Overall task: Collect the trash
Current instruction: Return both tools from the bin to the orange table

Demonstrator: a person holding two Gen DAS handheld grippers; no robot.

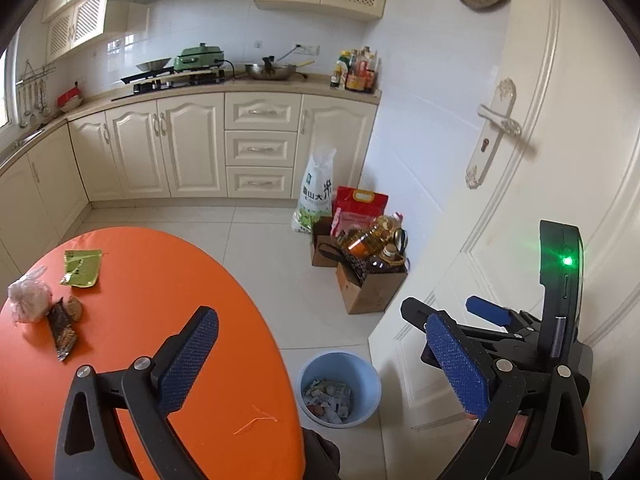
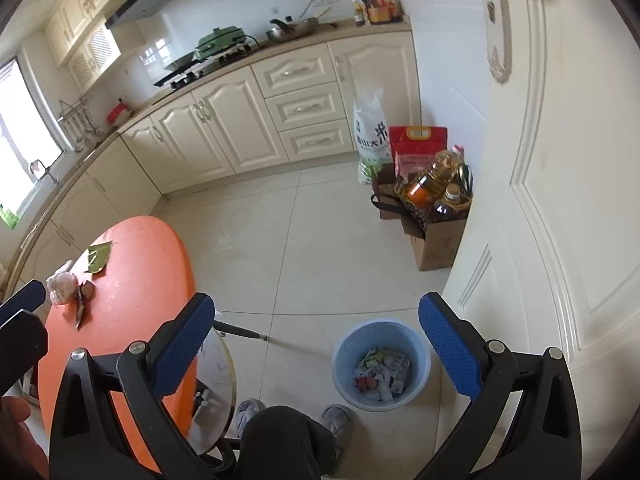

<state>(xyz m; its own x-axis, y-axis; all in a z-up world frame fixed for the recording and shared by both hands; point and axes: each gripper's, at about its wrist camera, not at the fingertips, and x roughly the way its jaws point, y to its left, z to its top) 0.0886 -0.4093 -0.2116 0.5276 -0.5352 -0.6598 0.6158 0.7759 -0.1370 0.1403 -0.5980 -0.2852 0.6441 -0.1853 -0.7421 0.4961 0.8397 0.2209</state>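
A blue trash bin (image 1: 338, 388) with paper scraps inside stands on the floor beside the orange round table (image 1: 160, 300); it also shows in the right wrist view (image 2: 381, 364). On the table's left lie a green wrapper (image 1: 82, 268), a crumpled clear plastic bag (image 1: 28, 300), a dark snack wrapper (image 1: 62, 332) and a brown lump (image 1: 75, 307). My left gripper (image 1: 324, 360) is open and empty above the table's near edge. My right gripper (image 2: 320, 344) is open and empty above the floor, the bin between its fingers; it also appears in the left wrist view (image 1: 472, 320).
A white door (image 1: 540, 160) stands close on the right. Cardboard boxes with oil bottles (image 1: 368, 272) and rice bags (image 1: 318, 188) sit by the wall. Cream cabinets (image 1: 200, 144) line the back. My feet in slippers (image 2: 336, 420) are by the bin.
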